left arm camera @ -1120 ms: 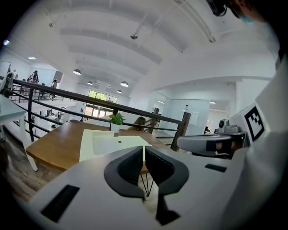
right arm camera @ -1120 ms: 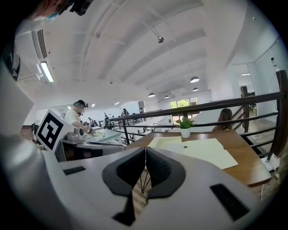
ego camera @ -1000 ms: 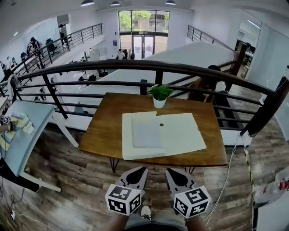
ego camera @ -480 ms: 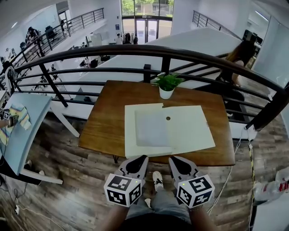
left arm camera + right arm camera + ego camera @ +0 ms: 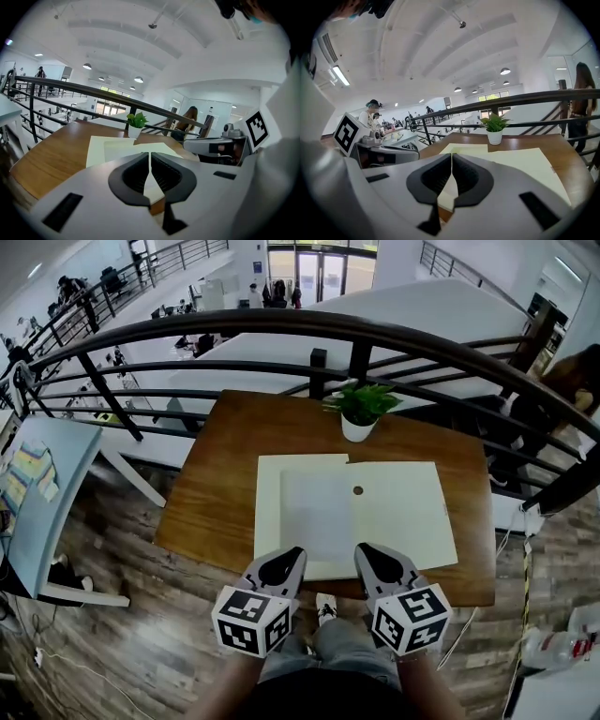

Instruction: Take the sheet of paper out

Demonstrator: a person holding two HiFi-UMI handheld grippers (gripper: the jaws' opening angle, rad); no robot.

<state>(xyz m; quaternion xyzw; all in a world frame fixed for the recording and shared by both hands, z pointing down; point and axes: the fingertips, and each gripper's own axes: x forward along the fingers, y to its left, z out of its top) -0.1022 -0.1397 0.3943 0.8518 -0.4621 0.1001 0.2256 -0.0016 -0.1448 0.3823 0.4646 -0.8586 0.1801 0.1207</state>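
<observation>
An open cream folder (image 5: 403, 507) lies flat on the wooden table (image 5: 220, 474), with a white sheet of paper (image 5: 319, 512) on its left half. A small dark button (image 5: 357, 490) sits near the fold. My left gripper (image 5: 287, 557) hangs shut at the table's near edge, just short of the folder's left corner. My right gripper (image 5: 369, 552) is shut too, beside it over the folder's near edge. Neither holds anything. The folder (image 5: 101, 145) shows beyond the jaws in the left gripper view, and the folder (image 5: 525, 161) also in the right gripper view.
A small potted plant (image 5: 359, 409) stands at the table's far edge, behind the folder. A dark metal railing (image 5: 309, 324) runs behind the table. A pale blue table (image 5: 37, 493) is at the left. A bottle (image 5: 553, 643) lies on the wood floor at right.
The table and folder have come closer in the head view; both grippers have moved forward from above the floor to the table's near edge. They stay shut.
</observation>
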